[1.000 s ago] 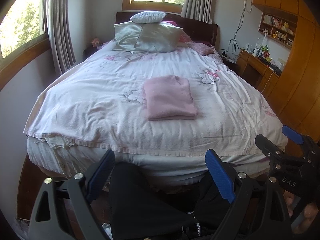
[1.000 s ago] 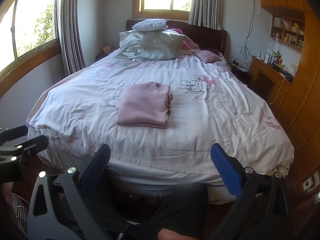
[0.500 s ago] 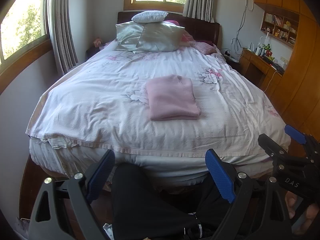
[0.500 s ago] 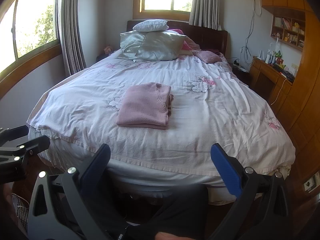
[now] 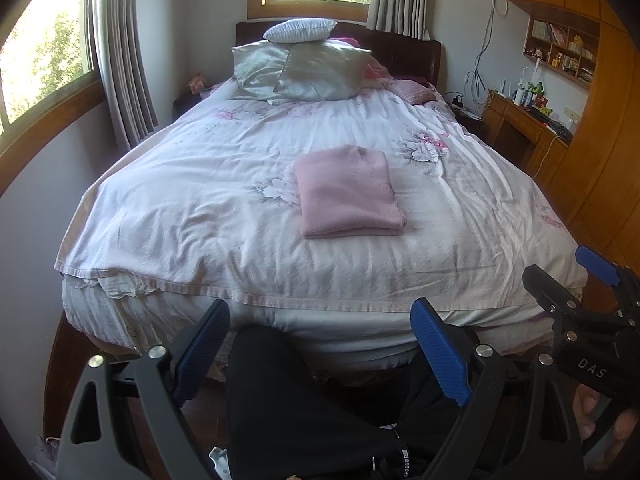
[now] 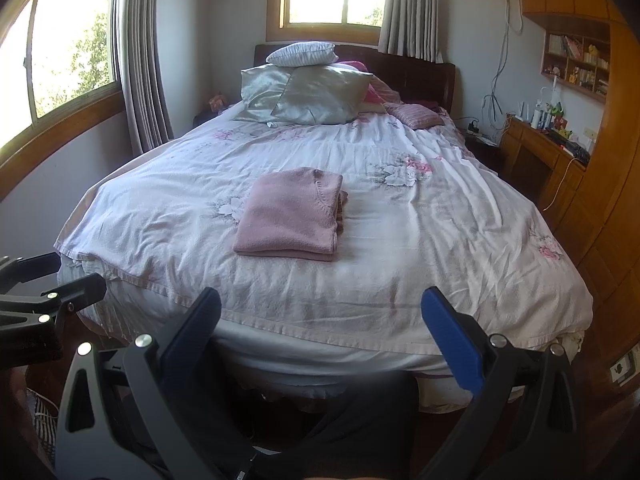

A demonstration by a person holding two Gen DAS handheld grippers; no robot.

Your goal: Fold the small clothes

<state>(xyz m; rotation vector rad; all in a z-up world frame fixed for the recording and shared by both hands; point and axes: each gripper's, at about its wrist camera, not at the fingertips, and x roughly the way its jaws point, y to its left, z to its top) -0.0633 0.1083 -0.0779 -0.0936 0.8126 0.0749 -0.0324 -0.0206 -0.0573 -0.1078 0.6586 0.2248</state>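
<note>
Neatly folded into a flat rectangle, the pink sweater (image 5: 347, 191) lies on the bed (image 5: 200, 216), roughly midway between the two side edges and nearer the foot edge than the headboard, on the white floral bedspread (image 6: 440, 240). Its neckline shows at the far end in the right wrist view, with folded layers stacked along its right side.

Both grippers are held off the foot edge of the bed, well apart from the sweater. The left gripper (image 5: 324, 350) has its blue-padded fingers (image 5: 438, 352) spread wide with nothing between them. The right gripper (image 6: 322, 334) is likewise spread, its fingers (image 6: 454, 344) holding nothing; it also shows at the right edge of the left wrist view, with part of a hand (image 5: 600, 420) on its handle.

At the head of the bed two silvery pillows (image 5: 304, 72) lean against the dark headboard (image 6: 420, 76), a small white striped pillow (image 5: 299, 31) on top. A pink striped cushion (image 6: 416, 115) lies near the far right corner. Beyond the bed's right edge stands a wooden desk (image 6: 536, 148) with small items.
</note>
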